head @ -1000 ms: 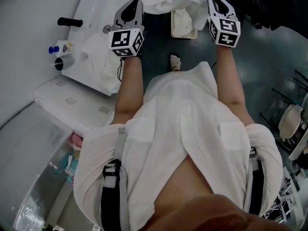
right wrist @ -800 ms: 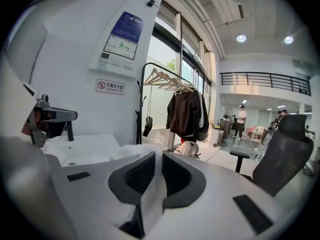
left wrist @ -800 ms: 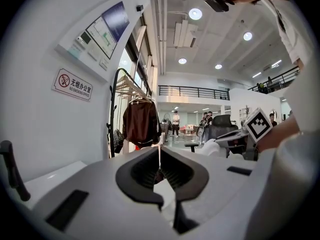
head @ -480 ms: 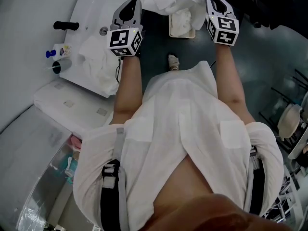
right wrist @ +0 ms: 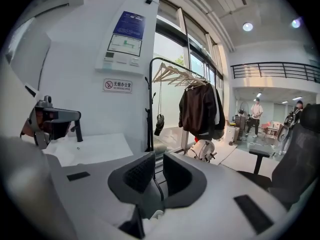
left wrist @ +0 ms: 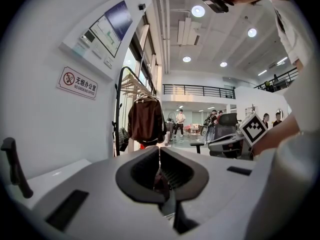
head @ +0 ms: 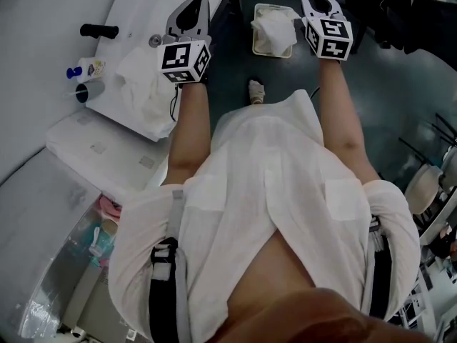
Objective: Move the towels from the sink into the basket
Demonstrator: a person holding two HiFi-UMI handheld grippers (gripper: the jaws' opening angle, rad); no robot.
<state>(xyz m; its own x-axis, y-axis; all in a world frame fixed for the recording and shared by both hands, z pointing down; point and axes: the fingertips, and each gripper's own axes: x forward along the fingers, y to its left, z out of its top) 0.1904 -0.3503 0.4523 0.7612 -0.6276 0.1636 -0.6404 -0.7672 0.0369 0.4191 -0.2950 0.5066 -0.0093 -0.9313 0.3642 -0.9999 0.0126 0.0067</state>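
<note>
The towel still to be moved (head: pixel 146 88) lies crumpled in the sink (head: pixel 136 13) on the left, and its near end spills over the sink's near edge. I judge it soft, limp and light, though it would be heavier and clingier if it is wet, which I cannot tell from here. It won't slide out of a firm pinch, but it will stretch and trail when lifted. I would bite into a raised fold near the middle of the heap, so both ends hang short and clear the rim. A corner grip would leave a long tail dragging.

The basket (head: pixel 254 36) sits on the floor at the far side, to the right of the sink. One white towel (head: pixel 275 26) is bundled inside and fills most of it. The sink holds only the one heap that I can see.

My left tongs (left wrist: pixel 159 151) are closed tip to tip with nothing between them. They hover over the sink, just right of the heap. My right tongs (right wrist: pixel 159 156) are just beside the basket's right edge. They have just been opening a little and now stand narrowly apart and empty.
</note>
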